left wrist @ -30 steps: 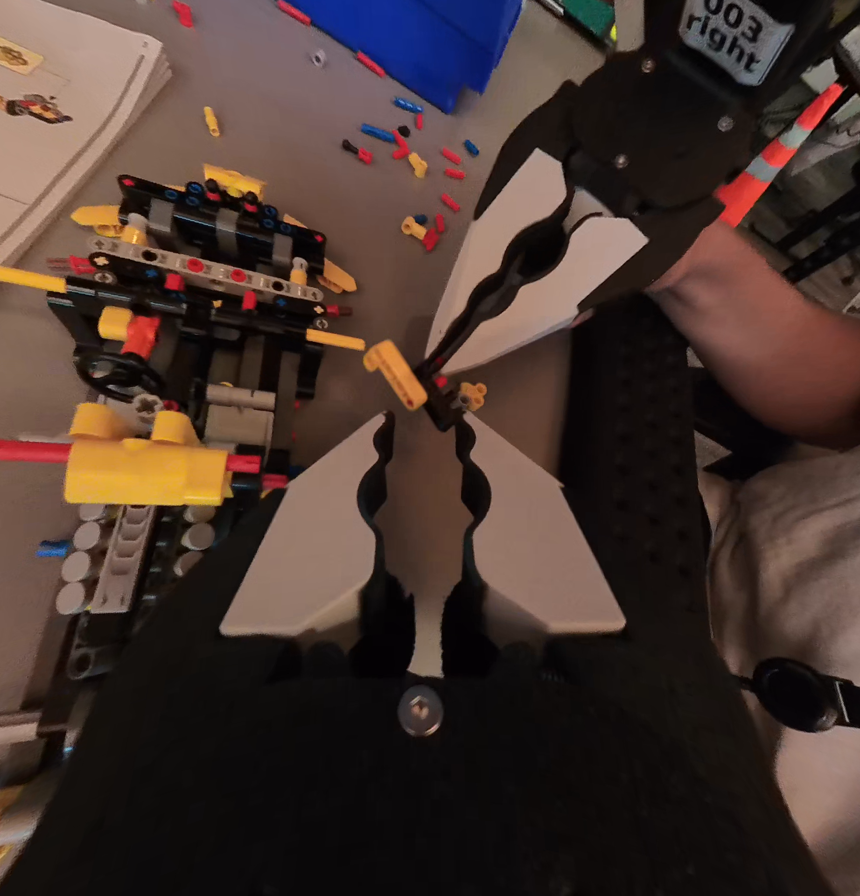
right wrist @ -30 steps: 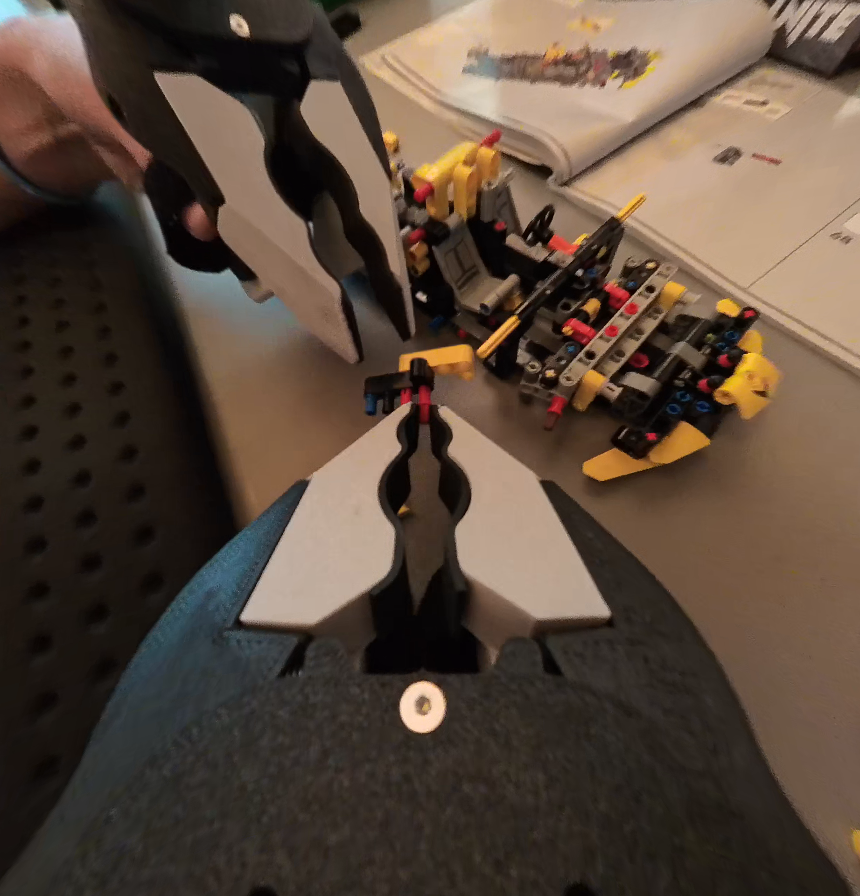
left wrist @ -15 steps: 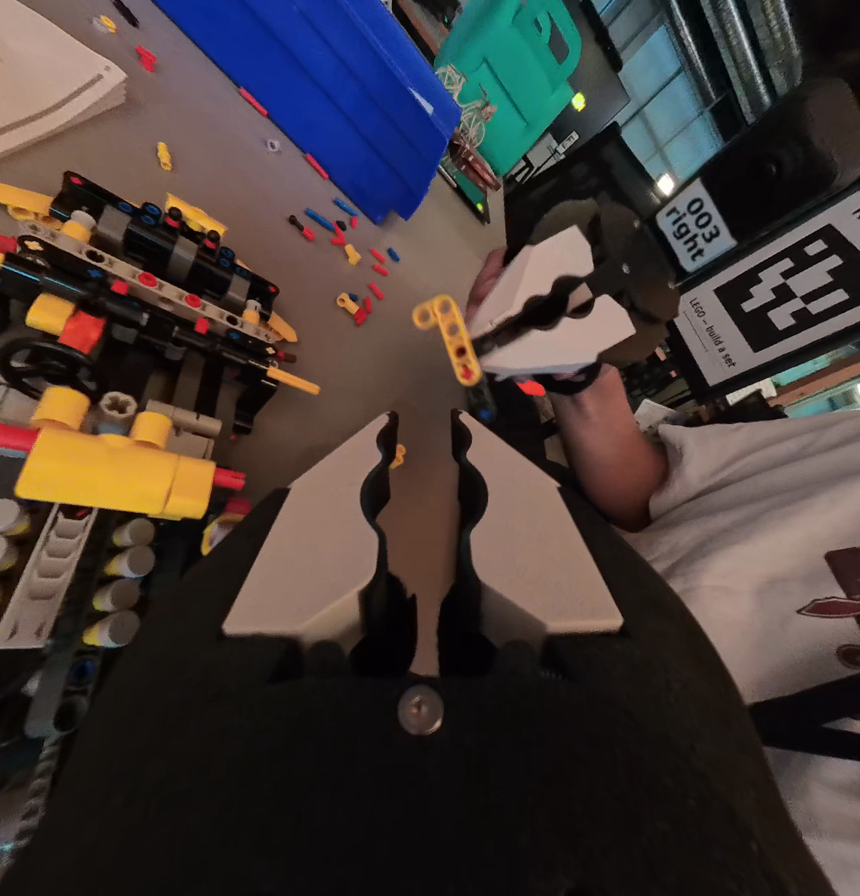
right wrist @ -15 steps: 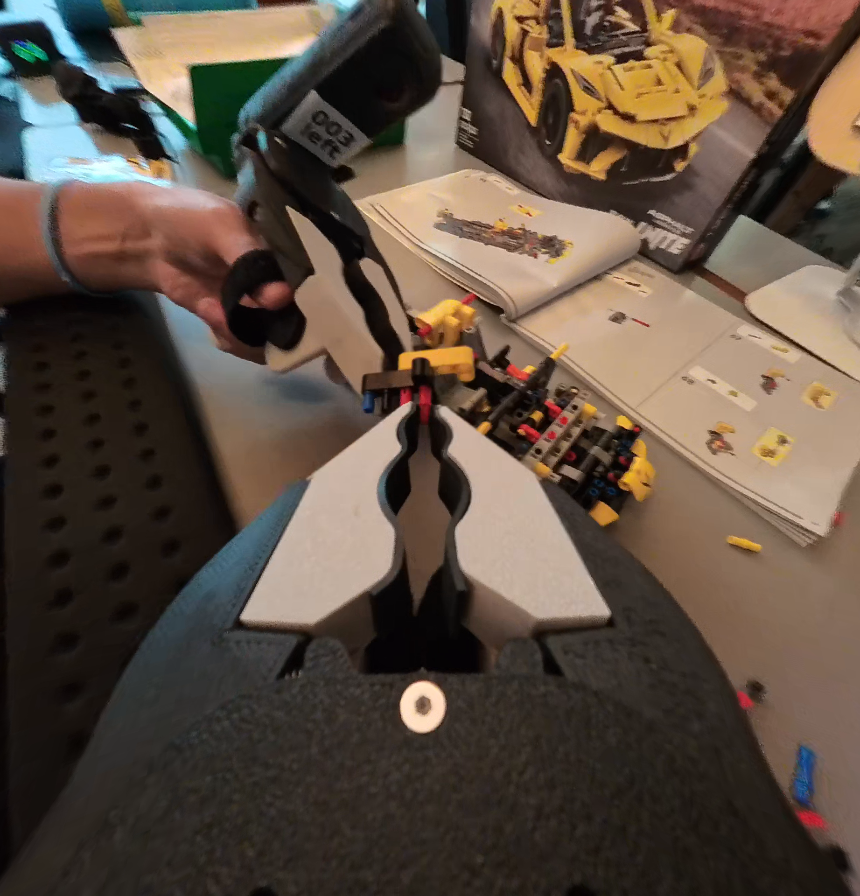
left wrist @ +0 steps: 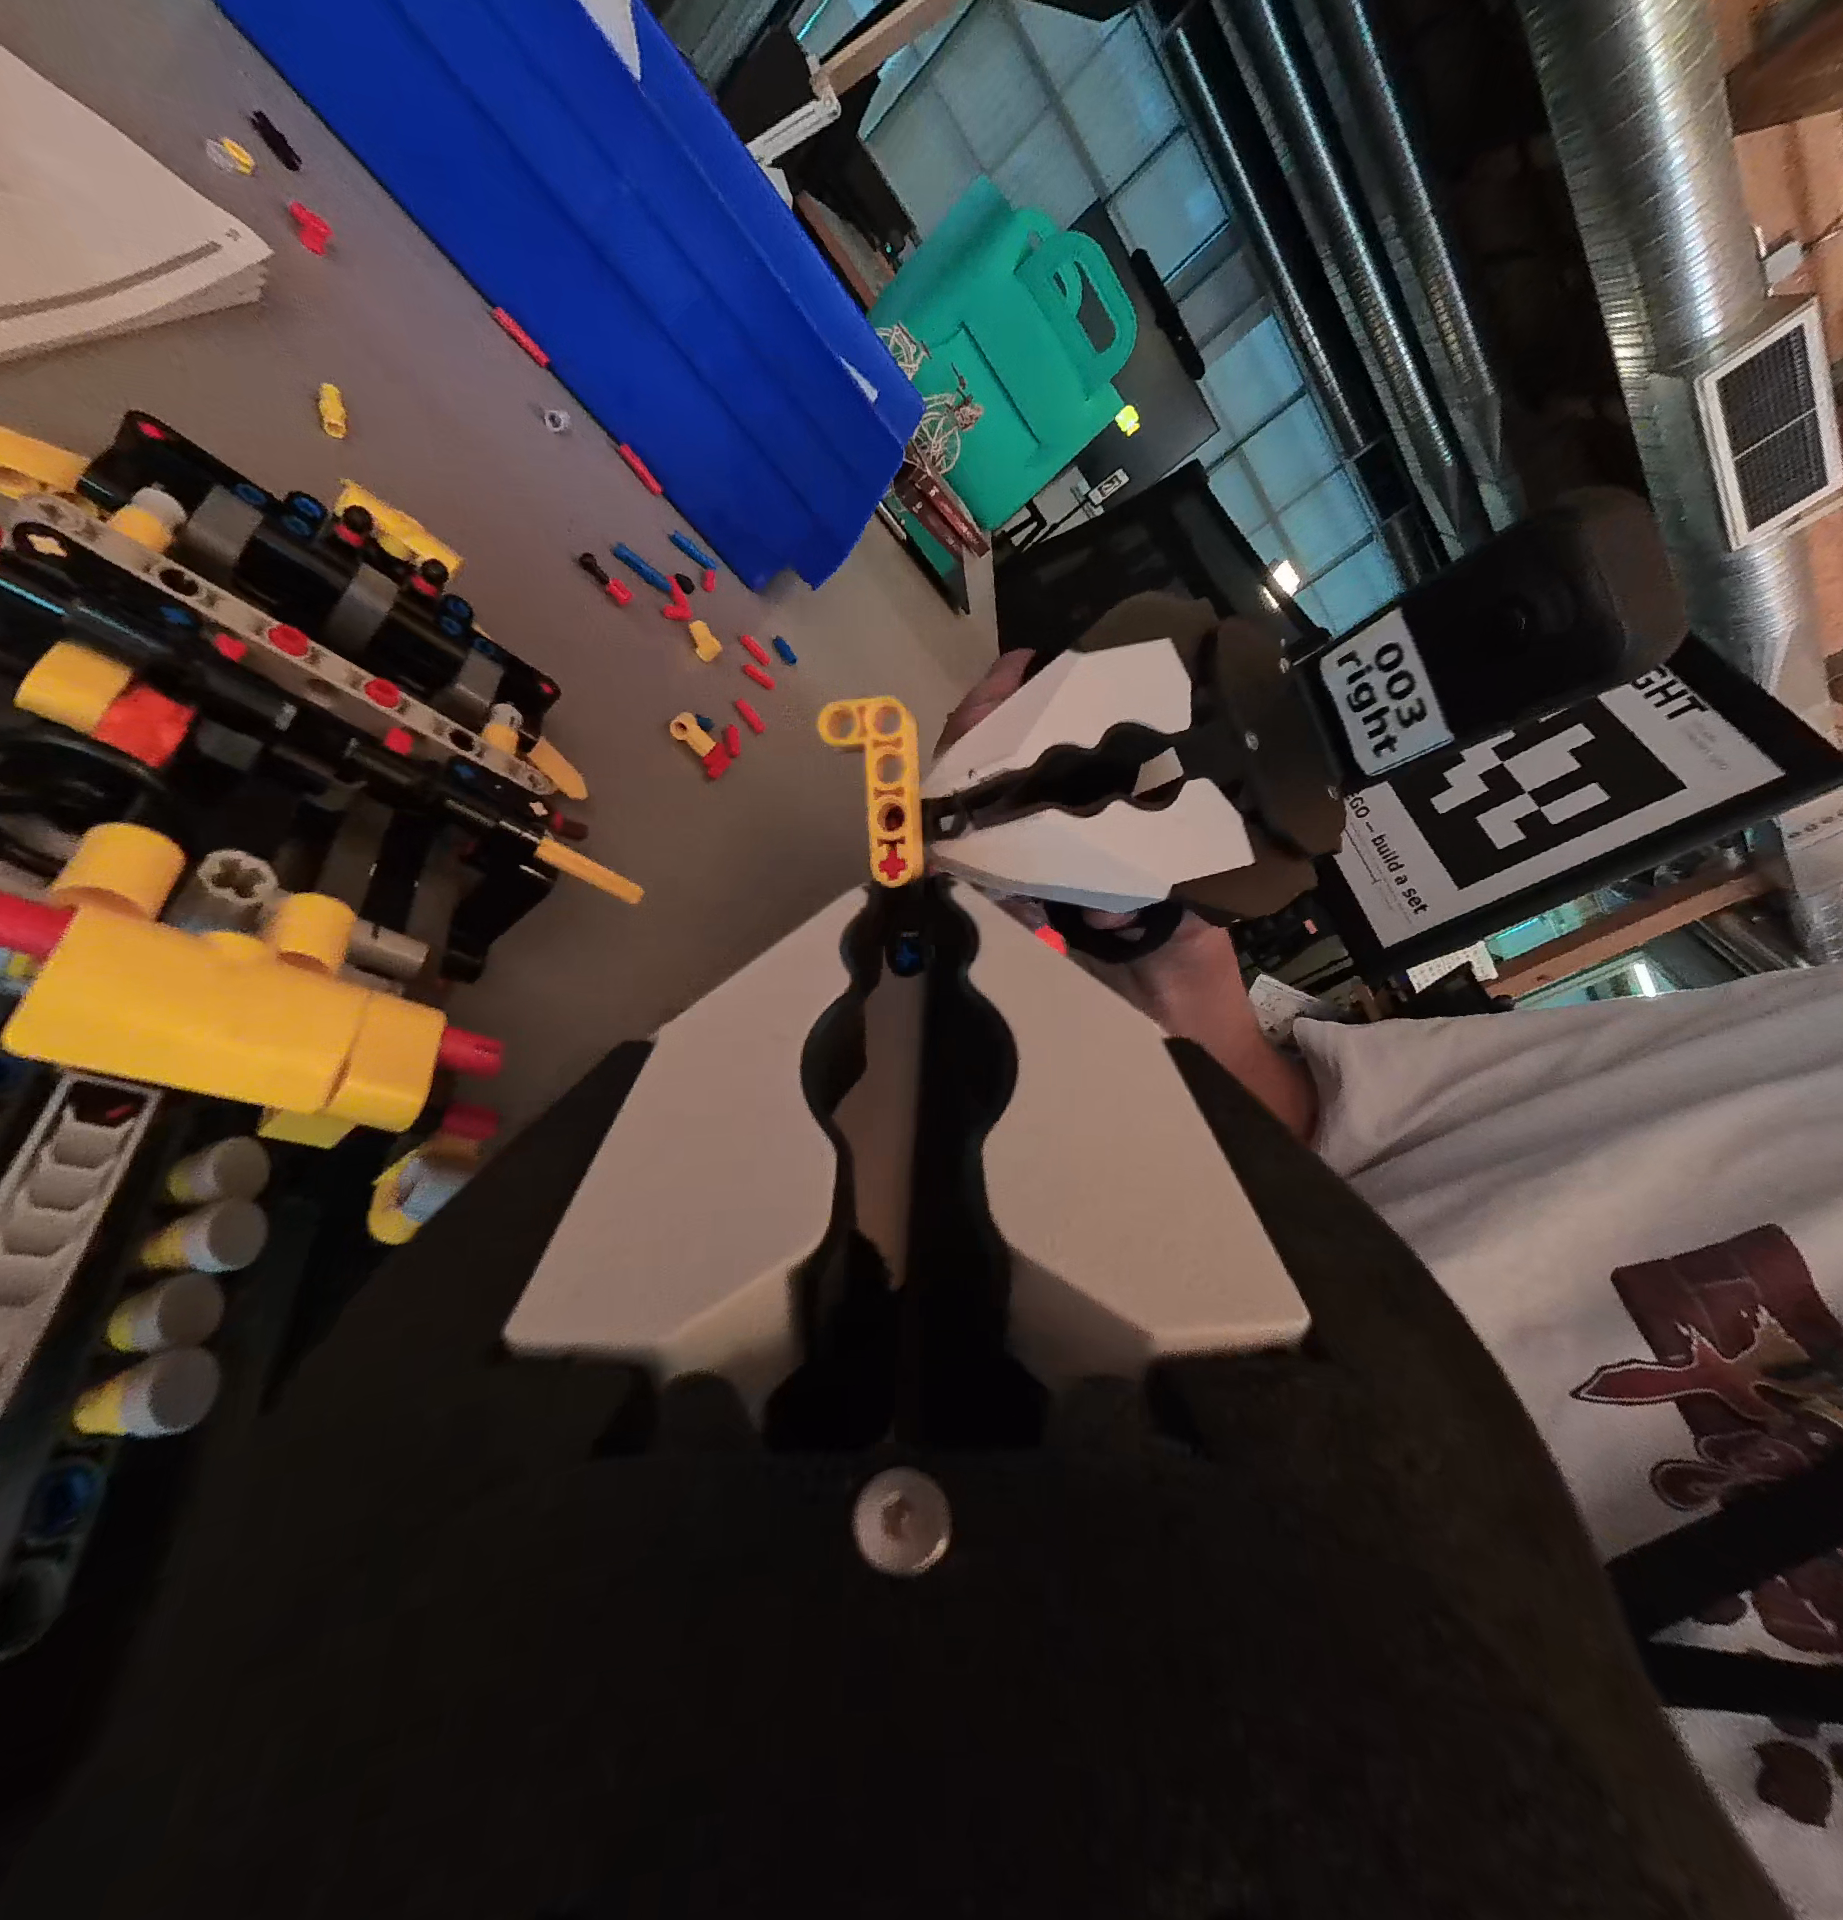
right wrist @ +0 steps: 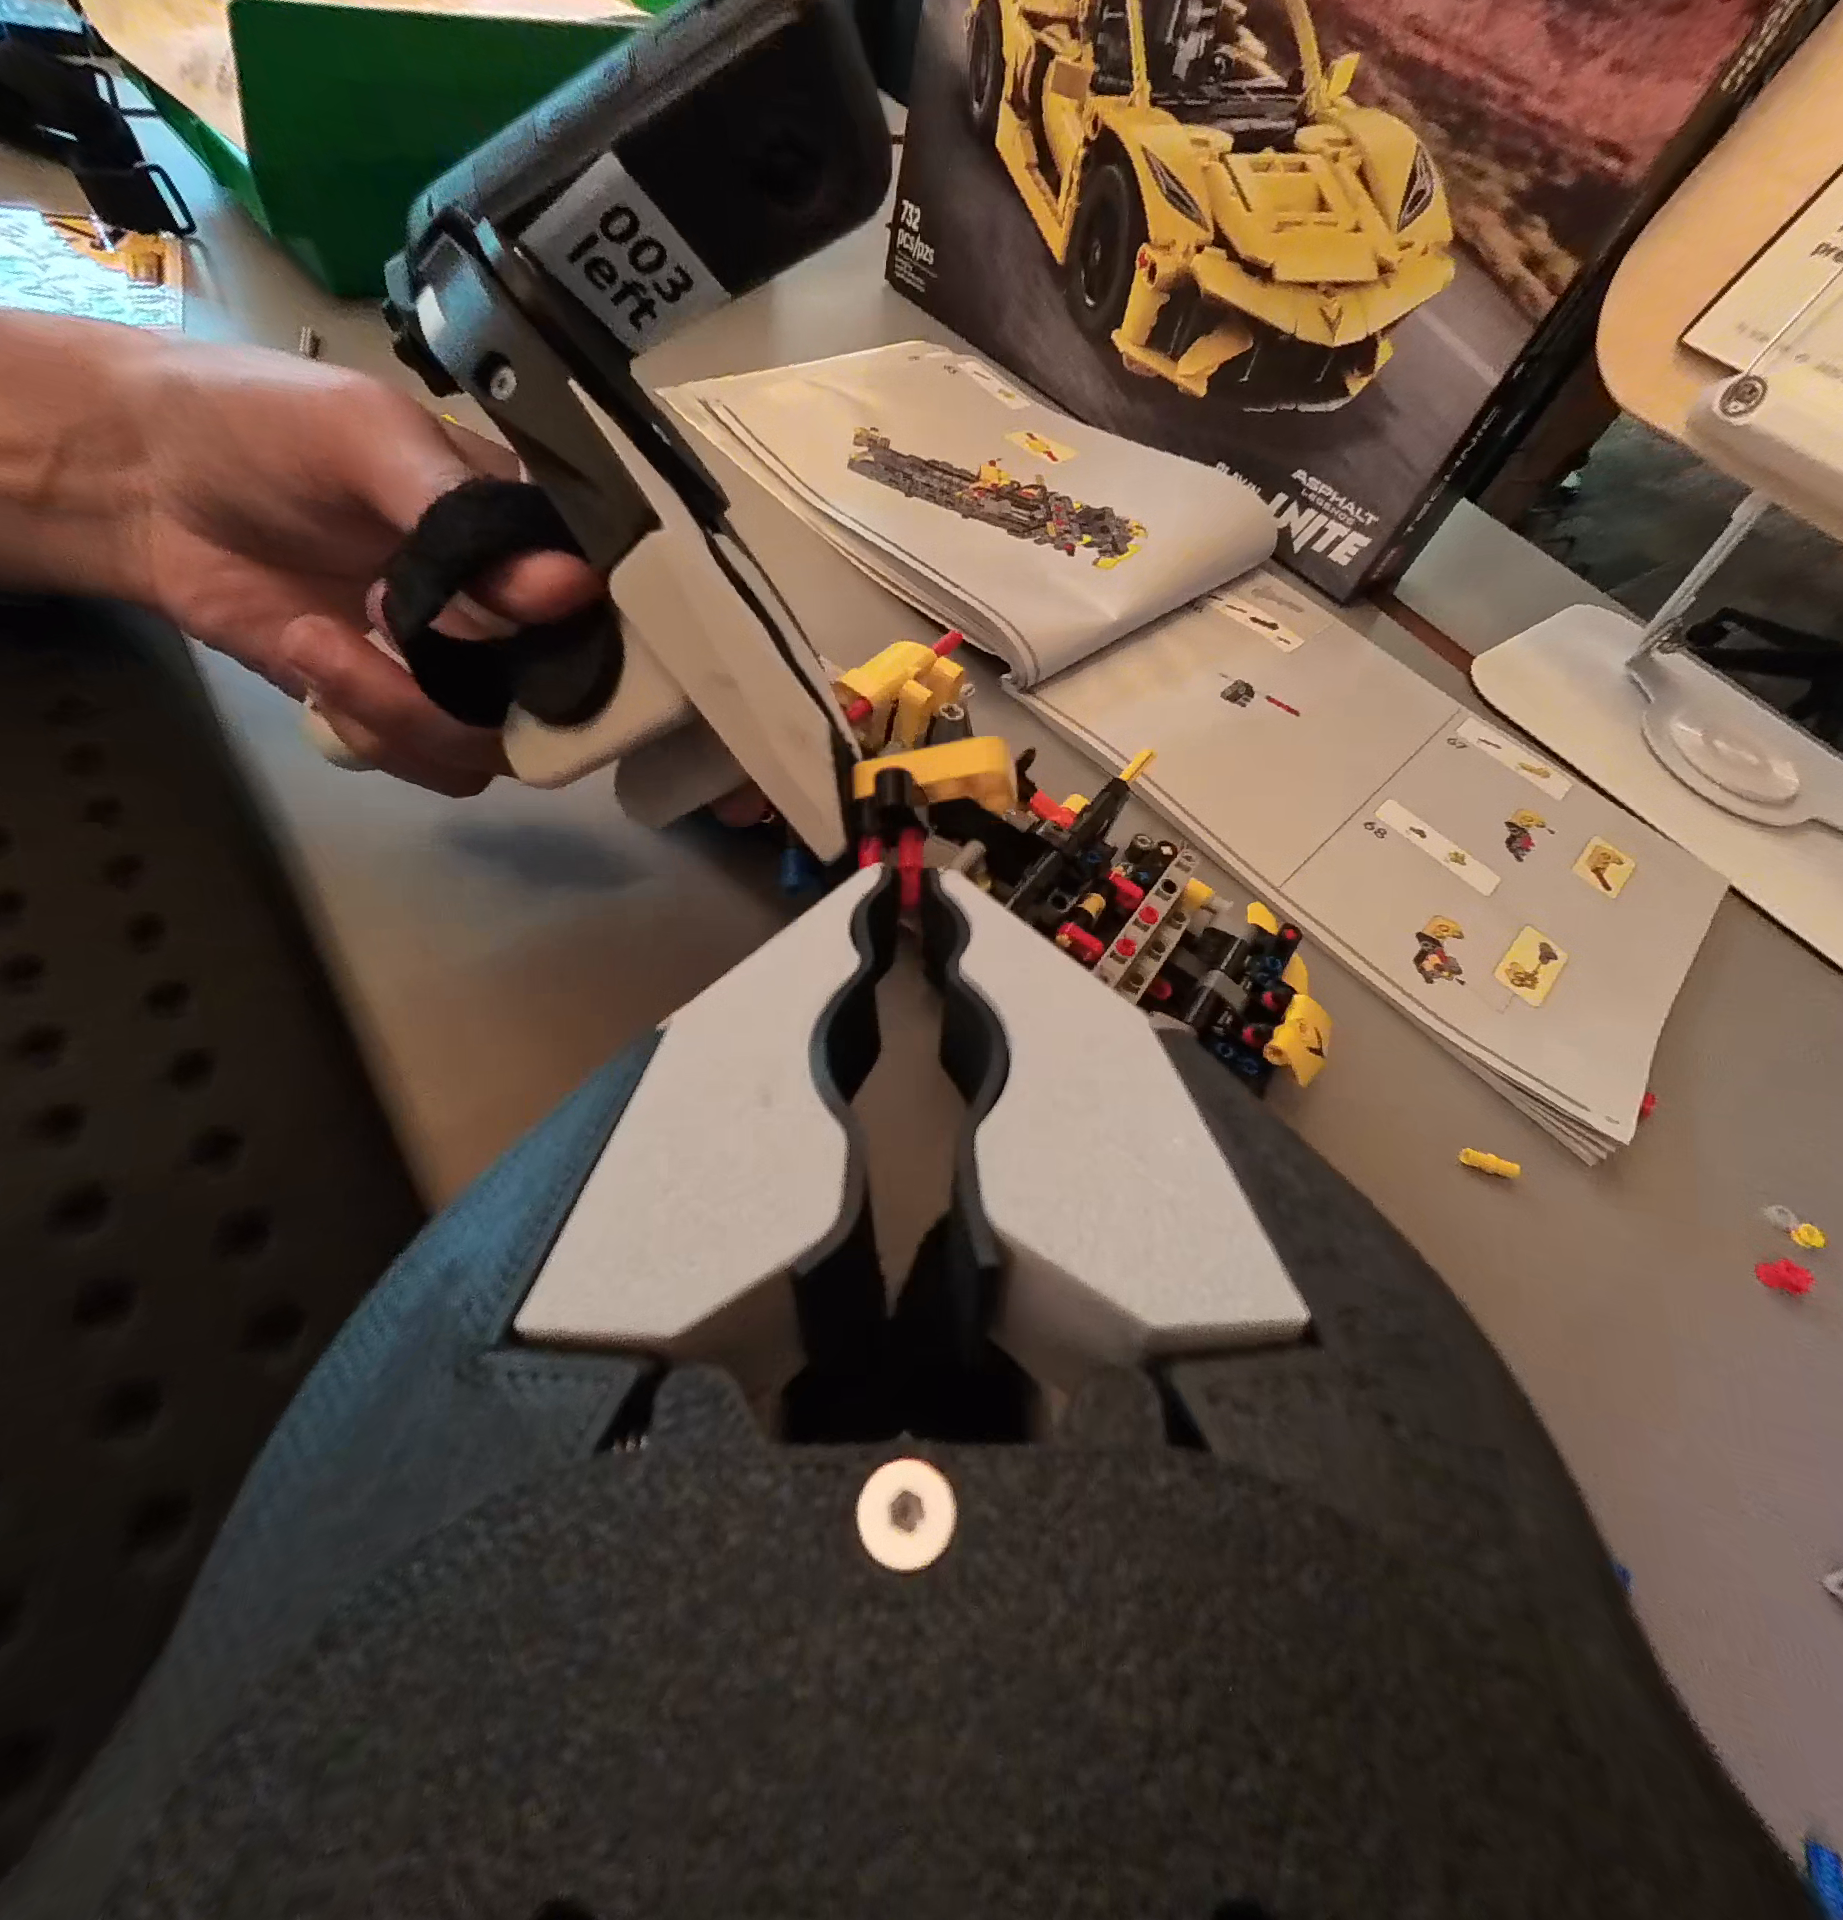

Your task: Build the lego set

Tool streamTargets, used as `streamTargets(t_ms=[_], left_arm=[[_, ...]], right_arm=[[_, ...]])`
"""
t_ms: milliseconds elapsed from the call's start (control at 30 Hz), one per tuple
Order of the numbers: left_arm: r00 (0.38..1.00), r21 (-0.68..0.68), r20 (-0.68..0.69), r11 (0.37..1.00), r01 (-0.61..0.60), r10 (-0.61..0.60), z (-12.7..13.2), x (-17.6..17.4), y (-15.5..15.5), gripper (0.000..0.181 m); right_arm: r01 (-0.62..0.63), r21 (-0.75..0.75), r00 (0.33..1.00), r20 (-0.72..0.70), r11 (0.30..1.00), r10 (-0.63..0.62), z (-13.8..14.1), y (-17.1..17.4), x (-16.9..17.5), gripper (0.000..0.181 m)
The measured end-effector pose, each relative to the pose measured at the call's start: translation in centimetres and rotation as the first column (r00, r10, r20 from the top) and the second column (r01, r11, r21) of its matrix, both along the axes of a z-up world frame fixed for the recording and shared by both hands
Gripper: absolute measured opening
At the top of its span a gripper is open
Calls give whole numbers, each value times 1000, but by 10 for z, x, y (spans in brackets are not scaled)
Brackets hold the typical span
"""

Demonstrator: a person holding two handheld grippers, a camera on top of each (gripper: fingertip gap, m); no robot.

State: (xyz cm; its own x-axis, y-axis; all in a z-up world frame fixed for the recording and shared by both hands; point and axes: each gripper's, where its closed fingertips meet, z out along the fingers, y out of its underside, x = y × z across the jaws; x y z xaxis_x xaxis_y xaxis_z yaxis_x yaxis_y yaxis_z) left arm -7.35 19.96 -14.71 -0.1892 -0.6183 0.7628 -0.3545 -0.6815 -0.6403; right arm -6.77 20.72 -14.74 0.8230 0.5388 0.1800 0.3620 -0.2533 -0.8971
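Fig. L-shaped yellow beam [left wrist: 884,790] held in mid-air above the tabletop [left wrist: 460,343], betw. both tongs. In the left wrist view its long axis runs up-down, short leg at the far end pointing left; in the right wrist view the beam [right wrist: 943,774] lies crosswise, long arm to the right. Right tongs [right wrist: 904,883] are closed to a narrow gap on a red pin [right wrist: 909,857] of the small black-and-red piece joined to the beam. Left tongs [left wrist: 904,914] are drawn nearly together at the beam's near end, a black piece w/ a blue pin [left wrist: 904,951] betw. the tips; whether they actually clamp it cannot be told. From the right wrist view the left tongs [right wrist: 844,821] slope down from upper left, the person's hand [right wrist: 304,582] gripping the handle, one finger through a black loop. From the left wrist view the right tongs [left wrist: 938,821] reach in horizontally from the right. Part-built black-and-yellow model [left wrist: 273,665] sits on the tabletop left of the beam, beside an open instruction booklet [right wrist: 1364,810]; loose pins [left wrist: 709,665] lie scattered near a blue bin [left wrist: 636,260].
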Motion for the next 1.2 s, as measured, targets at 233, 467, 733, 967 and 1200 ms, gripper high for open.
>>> streamTargets(t_ms=[233,467,733,967,1200], left_arm=[[990,-148,138,988,44,-23,24,-6,-1,8],[935,-448,353,881,153,18,61,-19,11,7],[890,-379,455,897,225,-31,78,-26,-5,7],[898,-260,433,943,210,-81,75,-23,-18,7],[915,-103,366,970,222,-171,66,-24,-25,8]], right_arm=[[-10,32,989,-149,999,15,20,-2,-5,4],[-60,135,982,-171,989,83,46,-9,-19,38],[-25,119,914,-400,993,71,75,-11,-30,24],[-119,7,779,-619,993,98,76,-14,-31,6],[-181,-105,751,-657,978,69,68,-17,-29,3]])
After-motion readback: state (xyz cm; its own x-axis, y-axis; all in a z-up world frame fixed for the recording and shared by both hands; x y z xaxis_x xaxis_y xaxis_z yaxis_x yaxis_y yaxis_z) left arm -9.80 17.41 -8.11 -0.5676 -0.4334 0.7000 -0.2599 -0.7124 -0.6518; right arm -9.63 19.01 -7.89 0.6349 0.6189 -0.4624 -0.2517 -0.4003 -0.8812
